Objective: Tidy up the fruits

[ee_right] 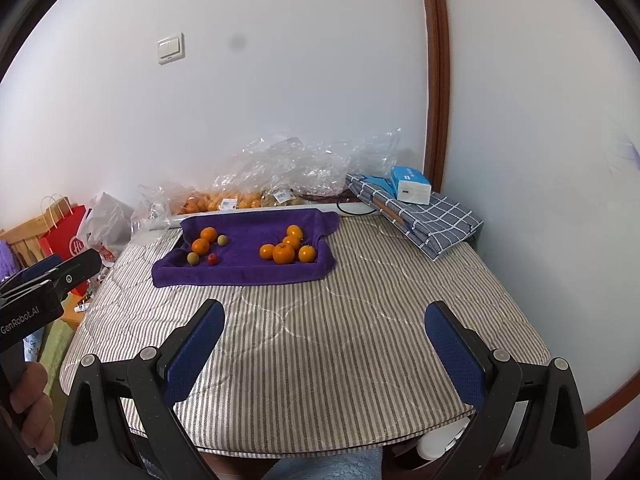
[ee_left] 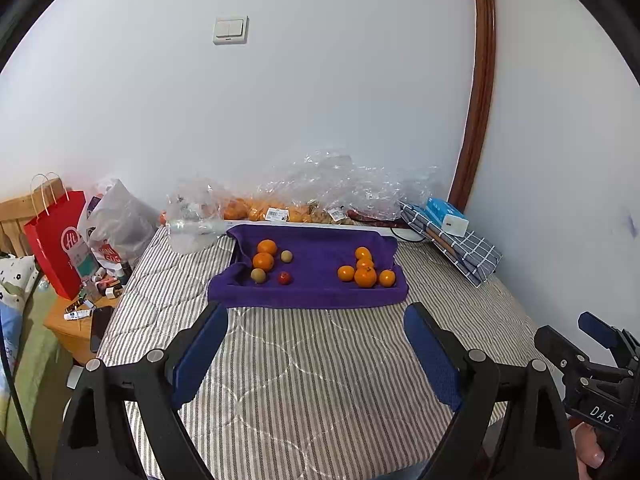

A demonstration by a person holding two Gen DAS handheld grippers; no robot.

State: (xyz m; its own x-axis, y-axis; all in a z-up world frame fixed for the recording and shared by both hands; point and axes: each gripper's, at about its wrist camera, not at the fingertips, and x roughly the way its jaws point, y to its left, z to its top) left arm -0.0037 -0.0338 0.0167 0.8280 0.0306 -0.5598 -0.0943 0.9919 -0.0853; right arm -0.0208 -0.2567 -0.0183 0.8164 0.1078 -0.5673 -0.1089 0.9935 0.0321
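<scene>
A purple towel (ee_left: 316, 276) is spread over a tray-like shape on the striped bed cover (ee_left: 312, 368), toward the far side near the wall. On its right part five oranges (ee_left: 365, 270) are gathered in a touching cluster; on its left part two oranges (ee_left: 265, 255) are seen one behind the other, with two small greenish-brown fruits (ee_left: 258, 275) and a small red fruit (ee_left: 284, 278) just beside them. The left gripper (ee_left: 316, 318) is held above the bare cover in front of the towel, its blue-padded fingers (ee_left: 200, 354) spread wide with nothing between them. The right gripper (ee_right: 325, 314) is likewise held spread and empty, well short of the towel. Clear plastic bags (ee_right: 304, 168) are piled along the wall behind.
</scene>
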